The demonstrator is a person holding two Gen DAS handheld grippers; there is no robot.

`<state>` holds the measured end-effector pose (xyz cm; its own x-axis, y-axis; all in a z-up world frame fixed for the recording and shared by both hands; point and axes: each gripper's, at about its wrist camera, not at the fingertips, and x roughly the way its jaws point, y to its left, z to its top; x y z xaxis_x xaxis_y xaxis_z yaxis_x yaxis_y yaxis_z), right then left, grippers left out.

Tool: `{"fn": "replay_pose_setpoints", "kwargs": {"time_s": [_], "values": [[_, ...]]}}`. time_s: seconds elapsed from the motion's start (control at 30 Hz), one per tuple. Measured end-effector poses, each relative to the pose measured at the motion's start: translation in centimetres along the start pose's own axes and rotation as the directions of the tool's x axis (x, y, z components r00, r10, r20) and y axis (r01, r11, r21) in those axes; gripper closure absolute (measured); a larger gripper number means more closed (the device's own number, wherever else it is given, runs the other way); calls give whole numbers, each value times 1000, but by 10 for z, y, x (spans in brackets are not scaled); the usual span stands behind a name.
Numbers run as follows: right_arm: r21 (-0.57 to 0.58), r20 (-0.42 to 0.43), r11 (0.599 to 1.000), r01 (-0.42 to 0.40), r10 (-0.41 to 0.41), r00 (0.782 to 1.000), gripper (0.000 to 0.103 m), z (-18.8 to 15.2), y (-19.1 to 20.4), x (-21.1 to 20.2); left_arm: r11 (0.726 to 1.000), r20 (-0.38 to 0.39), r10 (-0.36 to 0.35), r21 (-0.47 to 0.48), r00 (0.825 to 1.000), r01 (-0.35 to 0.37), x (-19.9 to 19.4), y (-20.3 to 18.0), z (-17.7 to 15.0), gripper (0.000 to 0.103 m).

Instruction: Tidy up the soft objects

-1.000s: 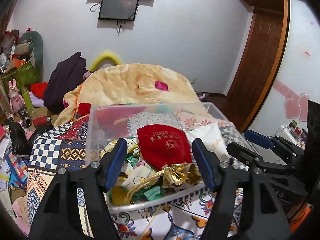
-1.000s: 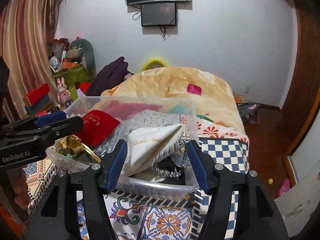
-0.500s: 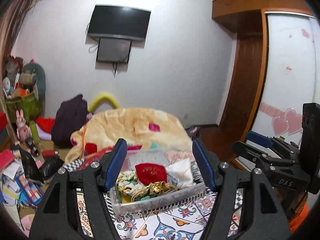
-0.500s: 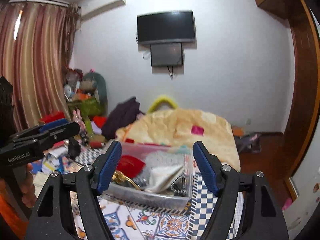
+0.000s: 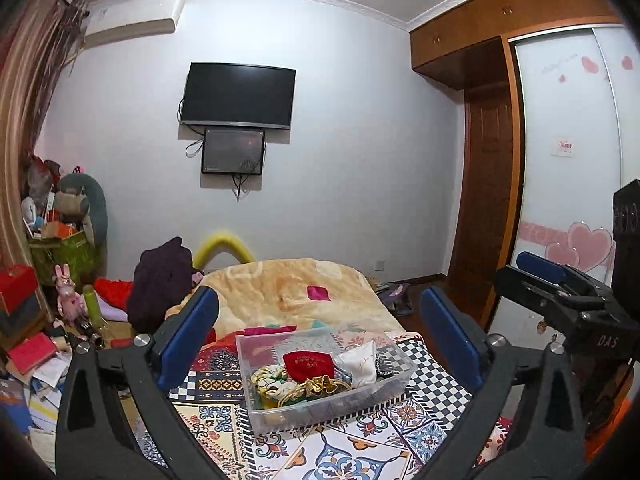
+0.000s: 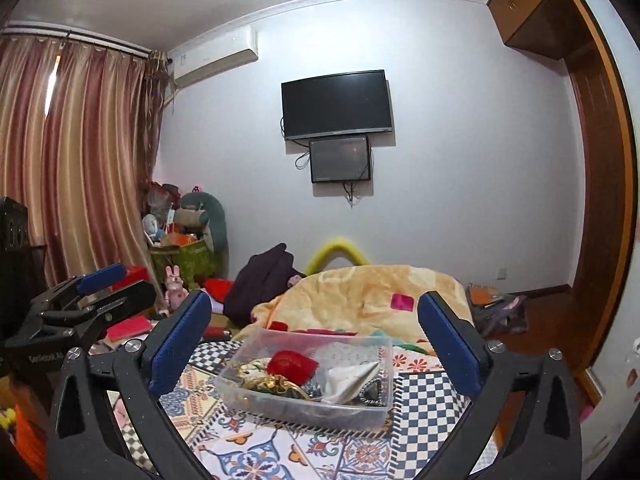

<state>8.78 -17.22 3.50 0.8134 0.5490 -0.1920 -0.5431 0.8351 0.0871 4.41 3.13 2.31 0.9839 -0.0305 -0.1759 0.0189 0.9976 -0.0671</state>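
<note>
A clear plastic bin (image 5: 280,410) sits on a patterned cloth on the bed. It holds a red pouch (image 5: 308,364), a white pouch (image 5: 362,364), a gold pouch (image 5: 320,384) and other soft items. The bin also shows in the right wrist view (image 6: 304,404), with the red pouch (image 6: 292,365) and white pouch (image 6: 348,378) inside. My left gripper (image 5: 318,338) is open and empty, well back from and above the bin. My right gripper (image 6: 314,340) is open and empty, likewise back from the bin.
A yellow blanket (image 5: 288,292) lies heaped behind the bin. A dark garment (image 5: 160,284) sits left of it. Toys, books and boxes crowd the left floor (image 5: 36,352). A wooden door and wardrobe (image 5: 488,220) stand to the right. A TV (image 5: 238,96) hangs on the wall.
Both grippers have pulled back and up from the bin, which now looks much smaller. Both stay open and empty. The items in the bin have not moved.
</note>
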Motion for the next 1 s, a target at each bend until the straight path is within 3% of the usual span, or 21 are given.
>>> {"fn": "replay_pose_setpoints", "kwargs": {"time_s": [1.0], "values": [[9, -9, 1000, 1, -1, 1000, 0, -12, 1, -6, 1000, -12, 0, 23, 1000, 0, 0, -10, -9, 0]]}}
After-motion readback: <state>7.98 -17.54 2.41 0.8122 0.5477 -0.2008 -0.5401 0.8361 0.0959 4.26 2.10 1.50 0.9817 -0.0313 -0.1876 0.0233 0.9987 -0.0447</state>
